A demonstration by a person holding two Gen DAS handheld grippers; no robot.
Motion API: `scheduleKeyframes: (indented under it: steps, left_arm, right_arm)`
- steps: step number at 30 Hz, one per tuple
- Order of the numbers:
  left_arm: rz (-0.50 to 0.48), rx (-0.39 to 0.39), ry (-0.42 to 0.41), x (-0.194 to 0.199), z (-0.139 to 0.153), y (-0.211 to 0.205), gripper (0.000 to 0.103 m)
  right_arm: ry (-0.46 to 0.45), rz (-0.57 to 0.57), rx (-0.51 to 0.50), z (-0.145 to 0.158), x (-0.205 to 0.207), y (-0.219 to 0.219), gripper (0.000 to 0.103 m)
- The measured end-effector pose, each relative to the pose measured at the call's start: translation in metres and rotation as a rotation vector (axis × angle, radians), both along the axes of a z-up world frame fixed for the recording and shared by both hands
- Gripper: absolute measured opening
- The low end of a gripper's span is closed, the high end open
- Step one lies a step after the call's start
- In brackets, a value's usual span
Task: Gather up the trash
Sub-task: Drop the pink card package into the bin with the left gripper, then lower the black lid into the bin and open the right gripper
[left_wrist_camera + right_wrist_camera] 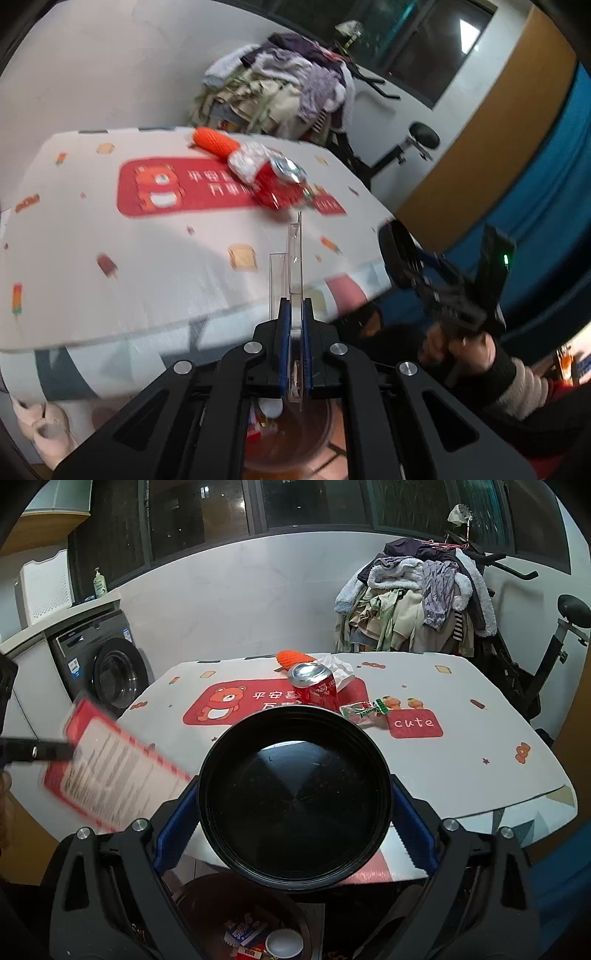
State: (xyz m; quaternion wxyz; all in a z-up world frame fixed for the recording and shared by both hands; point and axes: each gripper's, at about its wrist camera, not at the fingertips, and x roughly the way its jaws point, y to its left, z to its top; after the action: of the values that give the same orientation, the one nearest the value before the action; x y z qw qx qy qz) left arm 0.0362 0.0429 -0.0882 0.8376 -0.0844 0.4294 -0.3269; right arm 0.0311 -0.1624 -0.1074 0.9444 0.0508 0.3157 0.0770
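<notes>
My left gripper [294, 314] is shut on a flat clear plastic package [293, 266], seen edge-on; in the right wrist view it shows as a red-and-white card [107, 768] at the left. My right gripper [295, 801] is shut on a black round bowl [293, 794], also visible in the left wrist view [397, 254]. Both hang at the table's near edge above a brown trash bin [221, 904] holding wrappers and a cup. On the table stand a red soda can [314, 686], a white crumpled wrapper [338, 668], an orange net sleeve [293, 657] and a green candy wrapper [364, 710].
The table [461, 768] has a white printed cloth. A washing machine [103, 668] stands at the back left. A pile of clothes [413, 602] on an exercise bike stands behind the table. Slippers [44, 428] lie on the floor.
</notes>
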Motion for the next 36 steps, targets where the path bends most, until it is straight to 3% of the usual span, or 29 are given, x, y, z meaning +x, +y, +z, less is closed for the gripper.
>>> scheduleKeyframes:
  steps: [8, 14, 17, 22, 29, 30, 32, 33, 34, 36]
  left_arm:
    - [-0.092, 0.038, 0.104, -0.034, -0.043, -0.018, 0.007]
    - [-0.151, 0.121, 0.167, -0.034, -0.081, -0.035, 0.007]
    - [-0.170, 0.198, 0.174, -0.029, -0.098, -0.045, 0.007]
    - [-0.213, 0.400, 0.176, -0.021, -0.134, -0.064, 0.007]
    - [-0.260, 0.586, 0.135, -0.018, -0.170, -0.086, 0.007]
    - [-0.263, 0.585, 0.121, -0.018, -0.172, -0.088, 0.010]
    - [-0.257, 0.579, 0.082, -0.017, -0.171, -0.090, 0.038]
    - [-0.244, 0.574, 0.051, -0.017, -0.167, -0.089, 0.065]
    - [-0.229, 0.561, 0.023, -0.018, -0.163, -0.088, 0.072]
    - [-0.205, 0.510, -0.022, -0.021, -0.149, -0.081, 0.073]
  right_arm:
    - [0.007, 0.014, -0.014, -0.004, -0.008, 0.003, 0.093]
    - [0.026, 0.015, -0.015, -0.011, -0.004, 0.003, 0.093]
    - [0.039, 0.014, -0.016, -0.017, -0.001, 0.003, 0.093]
    - [0.064, 0.012, -0.011, -0.029, 0.003, 0.001, 0.093]
    - [0.082, 0.011, -0.007, -0.036, 0.006, -0.003, 0.093]
    - [0.084, 0.010, -0.006, -0.036, 0.006, -0.003, 0.093]
    - [0.089, 0.010, -0.004, -0.037, 0.007, -0.004, 0.093]
    - [0.091, 0.011, -0.005, -0.038, 0.008, -0.004, 0.093]
    - [0.093, 0.012, -0.006, -0.039, 0.008, -0.004, 0.093]
    - [0.096, 0.014, -0.010, -0.040, 0.008, -0.003, 0.093]
